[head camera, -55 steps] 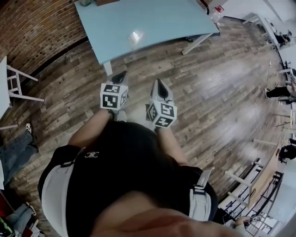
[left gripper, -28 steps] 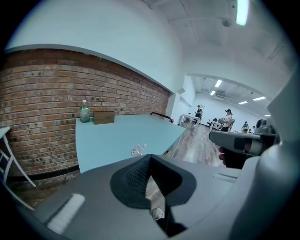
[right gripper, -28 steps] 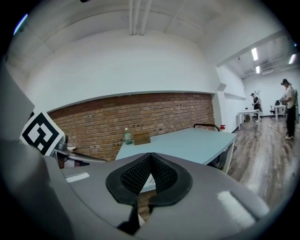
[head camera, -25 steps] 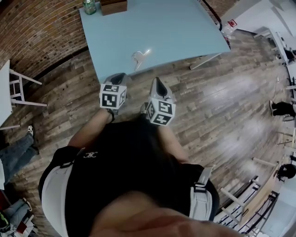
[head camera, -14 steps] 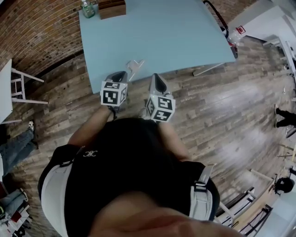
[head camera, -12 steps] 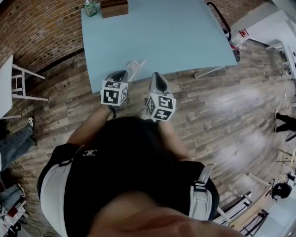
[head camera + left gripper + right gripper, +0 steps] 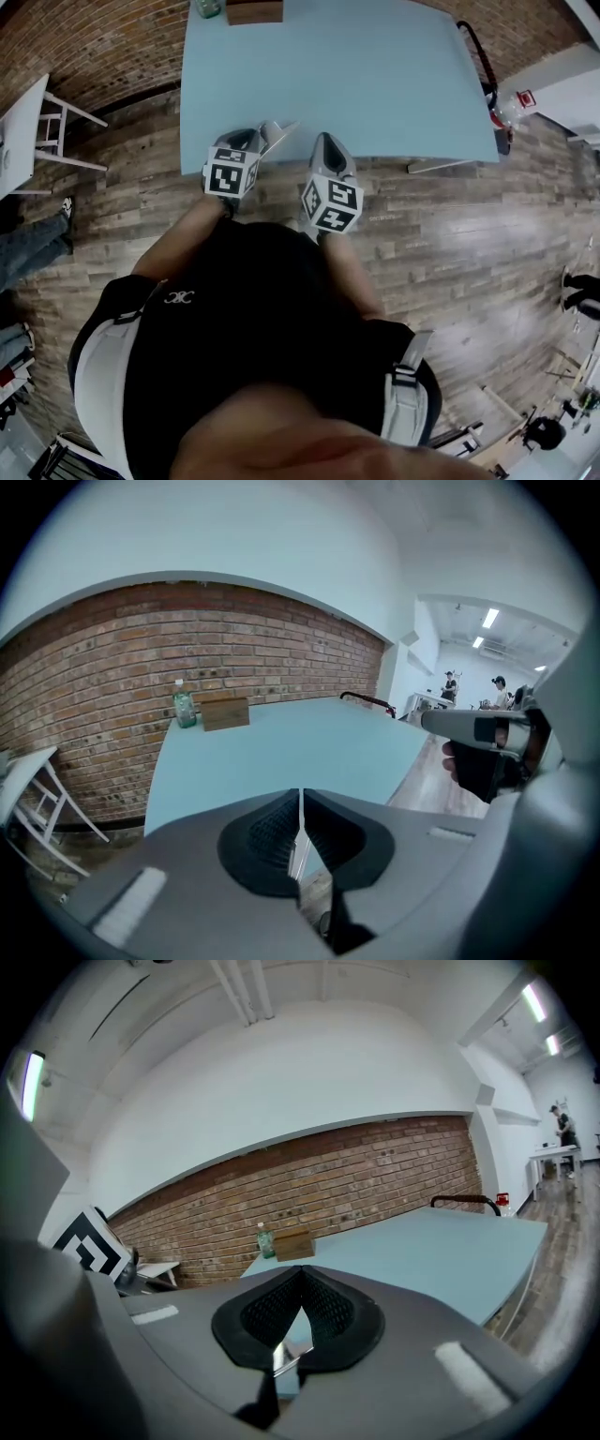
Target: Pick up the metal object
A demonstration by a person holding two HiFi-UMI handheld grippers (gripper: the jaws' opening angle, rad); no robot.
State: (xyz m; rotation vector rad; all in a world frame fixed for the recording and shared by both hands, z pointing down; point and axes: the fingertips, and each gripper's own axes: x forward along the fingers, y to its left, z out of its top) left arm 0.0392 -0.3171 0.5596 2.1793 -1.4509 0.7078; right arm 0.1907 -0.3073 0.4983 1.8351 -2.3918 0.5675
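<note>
A pale blue table (image 7: 375, 75) fills the top of the head view, with a brick wall (image 7: 84, 47) in the upper left and plank floor (image 7: 450, 234) everywhere else. A bottle (image 7: 185, 708) and a small wooden box (image 7: 225, 712) stand at the table's far end. The metal piece (image 7: 278, 137) lies right at the table's near edge, in the upper middle of the frame – thin, flat and shiny.

The left gripper (image 7: 246, 141) is just left of it, close enough that I can't tell whether they touch. Its jaws are closed down to a hairline slit with nothing in them. The right gripper (image 7: 323, 145) is a little to the right of the piece, and its tips meet with nothing caught. A glint shows below them in its own view, but that looks like the piece lying on the table beyond.

The main risk, as I judge it, is the edge. Neither gripper is ready to take anything, and closed tips would shove the piece, not straddle it – one nudge toward the bottom of the frame likely drops it to the floor. A flat piece also gives the jaws little to bite (they may skate over it or pinch a corner and let it swing loose).
</note>
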